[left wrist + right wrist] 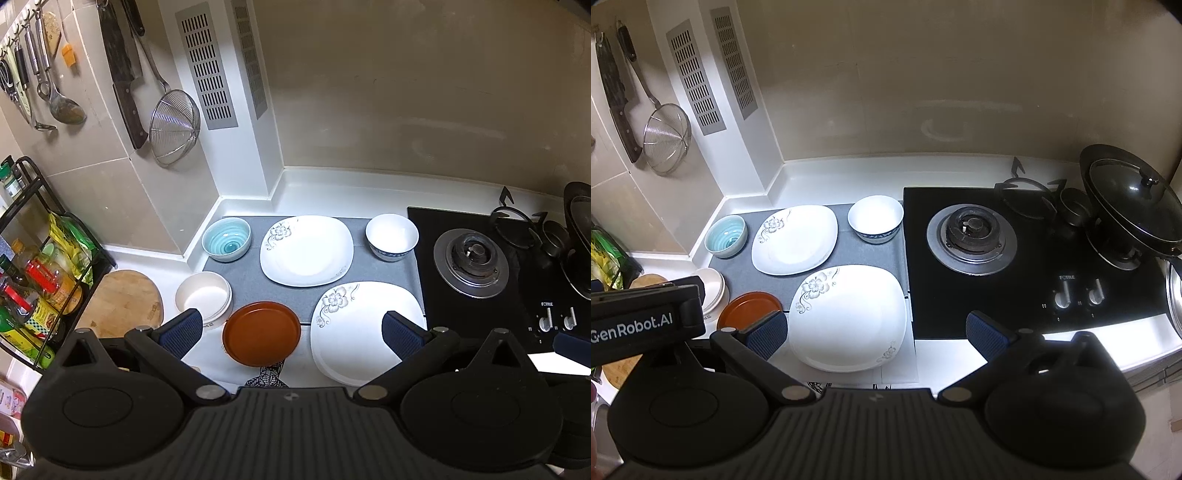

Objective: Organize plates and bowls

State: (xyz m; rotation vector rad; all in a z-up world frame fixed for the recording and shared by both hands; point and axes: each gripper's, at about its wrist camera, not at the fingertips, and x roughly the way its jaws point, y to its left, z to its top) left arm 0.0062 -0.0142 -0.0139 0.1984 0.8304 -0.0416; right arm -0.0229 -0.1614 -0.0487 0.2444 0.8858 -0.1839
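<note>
Nearest the lens, the left hand-held gripper (pixel 291 328) hangs with its jaws spread wide and nothing between them, poised above the brown plate (pixel 261 333); the right hand-held gripper (pixel 877 334) is likewise open and empty, hovering over the near square plate (pixel 848 318). Neither touches any dish, so I judge sorting has not yet begun.

Under everything runs the white bench (pixel 332 188), with the black gas hob (pixel 1027 258) to the right and a lidded wok (pixel 1126 206) on its far burner. A grey mat (pixel 251 284) covers the bench beside the hob, probably to cushion the crockery and stop it sliding.

On the mat, the near square plate, floral at two corners, overhangs the mat's front edge. Behind it lies a second square plate (pixel 306 251) of the same pattern; matching shapes suggest these two should stack. The brown plate sits at the mat's front left corner, partly off it.

Three bowls stand apart: a cream bowl (pixel 203 297) on the bare bench just left of the brown plate, a teal-swirled bowl (pixel 226 238) at the mat's back left corner, and a white bowl with a blue base band (pixel 391 236) at the back right, beside the hob. Nesting them looks like the likely remaining work.
</note>
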